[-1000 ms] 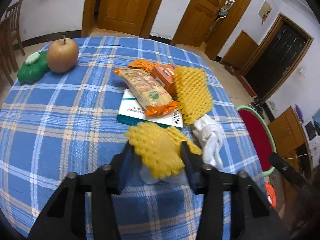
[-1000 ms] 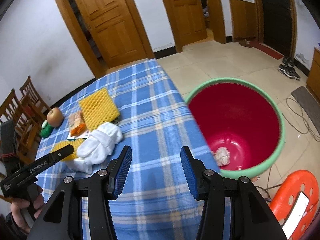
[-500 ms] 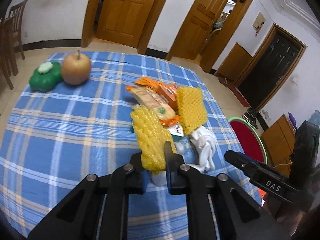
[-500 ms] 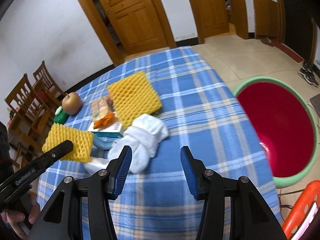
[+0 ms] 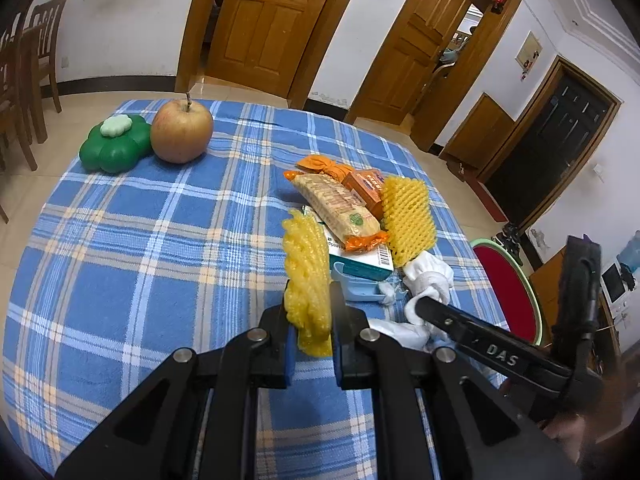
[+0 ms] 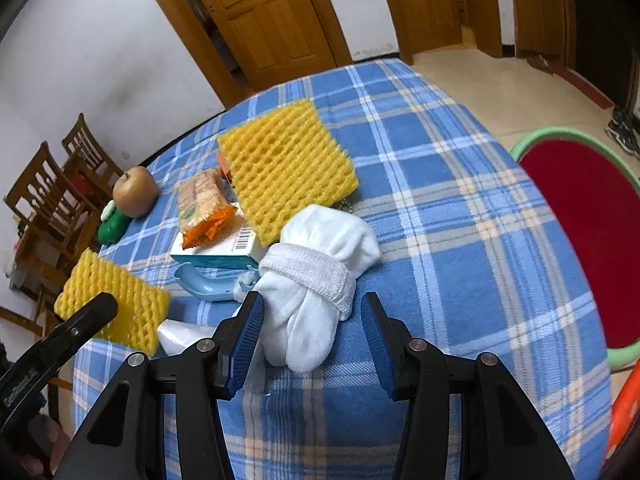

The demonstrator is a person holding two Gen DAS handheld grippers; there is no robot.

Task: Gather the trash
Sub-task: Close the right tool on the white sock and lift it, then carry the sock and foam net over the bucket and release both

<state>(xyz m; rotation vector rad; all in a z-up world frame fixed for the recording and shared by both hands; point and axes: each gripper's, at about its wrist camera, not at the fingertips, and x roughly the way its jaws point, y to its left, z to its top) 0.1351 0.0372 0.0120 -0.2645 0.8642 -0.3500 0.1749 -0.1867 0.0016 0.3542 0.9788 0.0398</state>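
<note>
Trash pile at the table's middle: biscuit packet [image 5: 340, 208], barcoded box [image 6: 224, 250], flat yellow foam net [image 6: 286, 168]. My left gripper [image 5: 308, 306] pinches a second foam net [image 5: 306, 280], held clear of the blue plaid tablecloth [image 5: 140, 248] — its lower end is hidden between my fingers. My right gripper [image 6: 312, 336] stands spread either side of the white socks [image 6: 316, 276], not touching. At far right, the red bin [image 6: 588, 232] is cut off by the frame — its contents cannot be made out.
</note>
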